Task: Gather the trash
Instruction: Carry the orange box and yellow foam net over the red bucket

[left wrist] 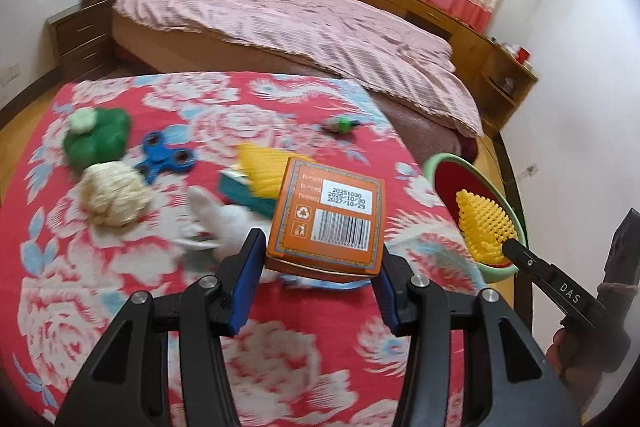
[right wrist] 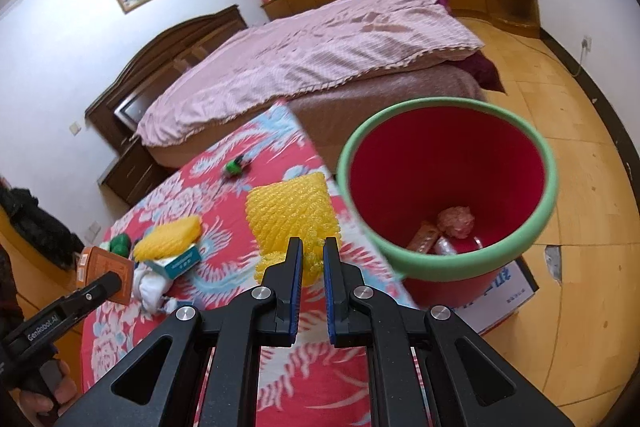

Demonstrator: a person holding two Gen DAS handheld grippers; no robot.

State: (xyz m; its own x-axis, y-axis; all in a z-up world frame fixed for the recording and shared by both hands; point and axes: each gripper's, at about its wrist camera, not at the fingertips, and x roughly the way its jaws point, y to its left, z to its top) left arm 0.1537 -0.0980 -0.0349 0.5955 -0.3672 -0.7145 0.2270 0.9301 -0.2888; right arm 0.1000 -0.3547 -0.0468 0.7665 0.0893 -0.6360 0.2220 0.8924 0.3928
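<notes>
A table covered by a red flowered cloth [left wrist: 120, 267] carries a green toy [left wrist: 98, 141], a blue fidget spinner [left wrist: 164, 157], a cream woolly ball [left wrist: 112, 195], a white rag [left wrist: 224, 223], a teal box [left wrist: 244, 193] with a yellow foam net [left wrist: 264, 167] lying on it, and a small green-capped thing [left wrist: 340, 125] farther back. Beside the table, a red bin with a green rim [right wrist: 448, 263] stands on a cardboard box [right wrist: 508, 295] on the wooden floor [right wrist: 580, 227].

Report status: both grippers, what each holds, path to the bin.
Left gripper shut on orange box. Right gripper shut on yellow foam net. Red bin open beside table, nothing blocking.
</notes>
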